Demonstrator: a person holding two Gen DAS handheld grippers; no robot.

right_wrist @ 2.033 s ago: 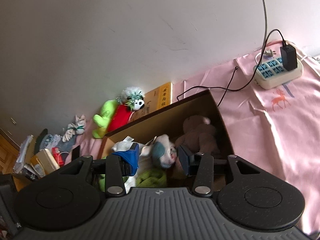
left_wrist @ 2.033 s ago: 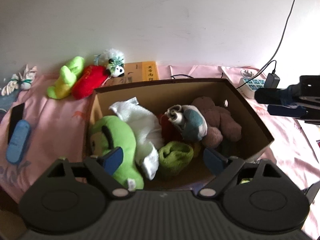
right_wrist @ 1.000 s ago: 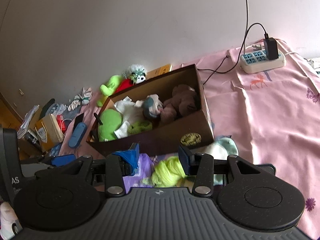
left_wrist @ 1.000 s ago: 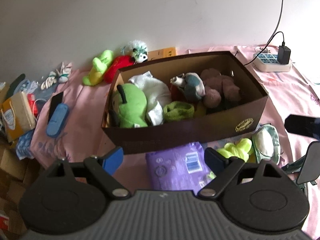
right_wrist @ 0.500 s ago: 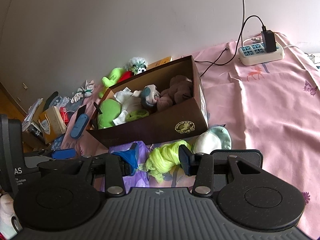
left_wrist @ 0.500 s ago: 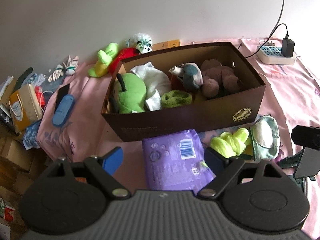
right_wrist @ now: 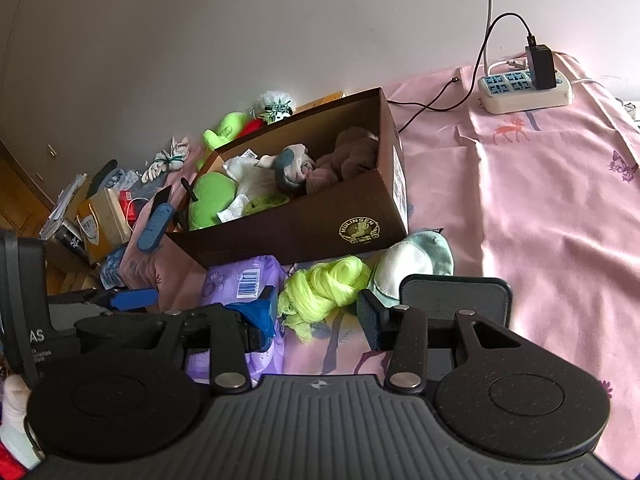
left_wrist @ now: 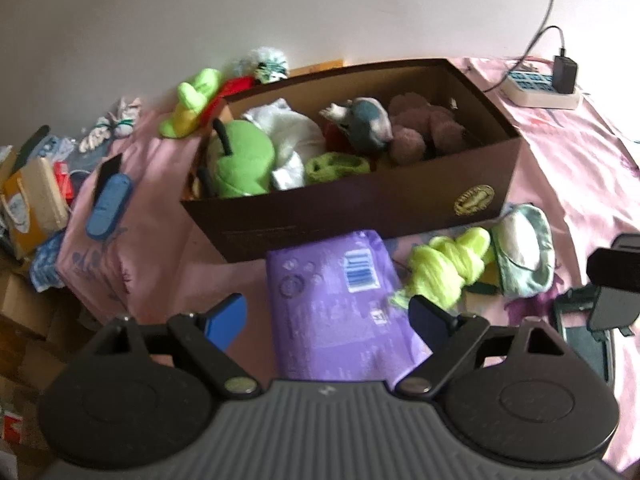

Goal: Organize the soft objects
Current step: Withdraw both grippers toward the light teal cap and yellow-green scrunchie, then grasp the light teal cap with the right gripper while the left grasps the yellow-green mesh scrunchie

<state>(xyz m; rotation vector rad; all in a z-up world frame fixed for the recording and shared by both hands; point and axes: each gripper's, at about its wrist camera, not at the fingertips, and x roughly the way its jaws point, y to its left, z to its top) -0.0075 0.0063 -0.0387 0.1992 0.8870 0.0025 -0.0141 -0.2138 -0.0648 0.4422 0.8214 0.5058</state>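
With the left gripper (left_wrist: 326, 318) gaping wide and the right gripper (right_wrist: 318, 316) half-open and empty, I'd drop straight onto the yellow yarn (right_wrist: 320, 286) lying just in front of the box (right_wrist: 304, 224) and pinch its fat middle.

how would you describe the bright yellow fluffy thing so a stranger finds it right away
Find the dark brown box on the pink bedsheet. On the sheet before its front wall lies a neon yellow yarn bundle, between a purple packet and a pale cap; it alone is stringy.
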